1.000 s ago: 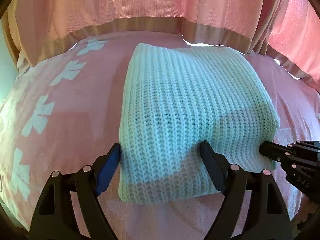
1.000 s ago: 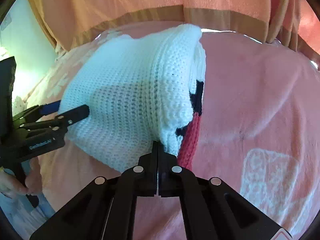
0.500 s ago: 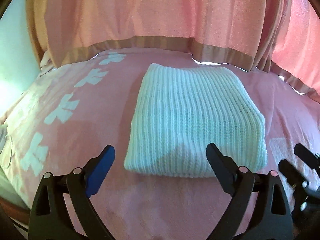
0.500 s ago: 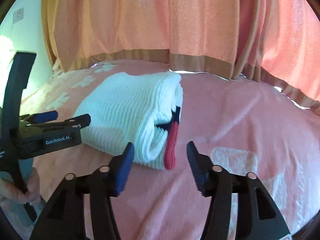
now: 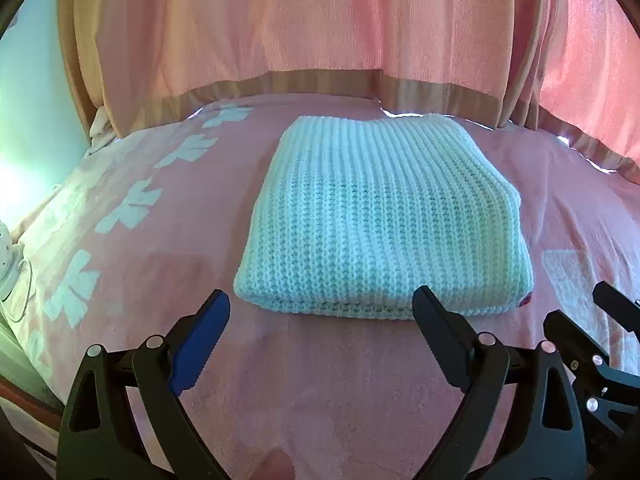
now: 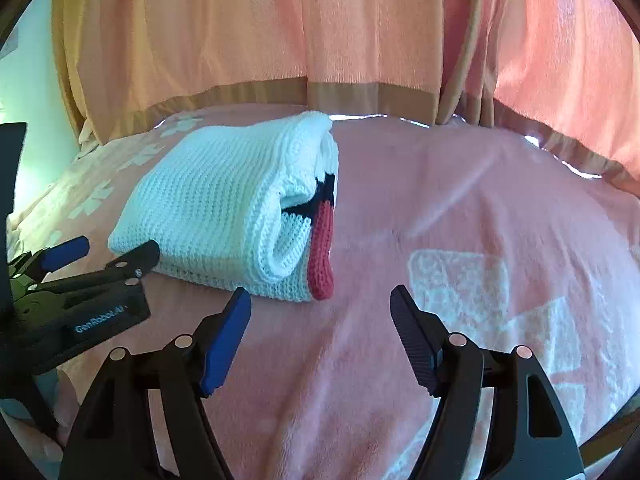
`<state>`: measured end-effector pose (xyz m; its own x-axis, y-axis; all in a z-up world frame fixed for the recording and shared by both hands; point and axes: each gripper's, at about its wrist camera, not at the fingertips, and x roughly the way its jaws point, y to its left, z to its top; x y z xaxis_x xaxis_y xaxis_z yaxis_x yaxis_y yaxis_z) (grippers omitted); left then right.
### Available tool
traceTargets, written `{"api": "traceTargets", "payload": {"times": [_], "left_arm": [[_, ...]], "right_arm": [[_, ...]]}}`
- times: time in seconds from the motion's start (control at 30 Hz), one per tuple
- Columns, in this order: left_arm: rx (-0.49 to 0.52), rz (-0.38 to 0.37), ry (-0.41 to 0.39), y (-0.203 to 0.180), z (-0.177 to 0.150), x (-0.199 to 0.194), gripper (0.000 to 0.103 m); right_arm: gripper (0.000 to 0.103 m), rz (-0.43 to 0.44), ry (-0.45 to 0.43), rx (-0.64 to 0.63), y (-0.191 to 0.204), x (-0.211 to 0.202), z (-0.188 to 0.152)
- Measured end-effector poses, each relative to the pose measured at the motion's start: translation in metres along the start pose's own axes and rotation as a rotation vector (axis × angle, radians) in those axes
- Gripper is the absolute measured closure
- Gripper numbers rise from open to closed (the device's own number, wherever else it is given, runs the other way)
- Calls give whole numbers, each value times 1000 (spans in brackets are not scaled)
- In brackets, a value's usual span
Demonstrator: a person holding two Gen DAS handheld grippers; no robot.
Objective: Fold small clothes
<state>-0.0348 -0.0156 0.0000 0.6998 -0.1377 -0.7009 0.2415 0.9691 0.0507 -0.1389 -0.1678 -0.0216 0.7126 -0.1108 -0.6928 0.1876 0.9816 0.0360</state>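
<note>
Jaws spread wide and holding nothing, the left gripper (image 5: pixel 320 332) and right gripper (image 6: pixel 320 320) have backed away from the folded white knit sweater (image 5: pixel 380 224), released a second ago; it lies at frame centre on the pink bed (image 5: pixel 320 400), apparently finished.

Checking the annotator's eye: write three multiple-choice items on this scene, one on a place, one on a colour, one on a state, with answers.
1. Where does the sweater lie?
A. on the pink blanket
B. over the curtain
C. in the left gripper

2. What colour is the band at the sweater's open edge?
A. green
B. red
C. yellow

3. How are the grippers?
A. both open, holding nothing
B. both shut on the sweater
C. only the right shut

Answers: 1 A, it rests flat on the blanket; 2 B, a red strip shows beside black in the right view; 3 A, the left gripper and right gripper are spread, short of the sweater.
</note>
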Motion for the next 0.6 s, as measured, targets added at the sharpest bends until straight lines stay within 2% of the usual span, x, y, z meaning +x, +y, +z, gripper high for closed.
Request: {"api": "traceTargets", "payload": {"times": [0.1, 0.33, 0.4, 0.6], "left_arm": [[1, -1, -17, 2, 1, -3, 13], [-4, -7, 0, 4, 0, -2, 13], [8, -5, 5, 3, -1, -1, 7], [34, -23, 34, 1, -4, 4, 5]], "right_arm": [[33, 3, 4, 0, 0, 1, -3], [33, 8, 7, -30, 12, 3, -8], [33, 11, 8, -35, 15, 3, -8], [33, 17, 12, -41, 19, 5, -10]]}}
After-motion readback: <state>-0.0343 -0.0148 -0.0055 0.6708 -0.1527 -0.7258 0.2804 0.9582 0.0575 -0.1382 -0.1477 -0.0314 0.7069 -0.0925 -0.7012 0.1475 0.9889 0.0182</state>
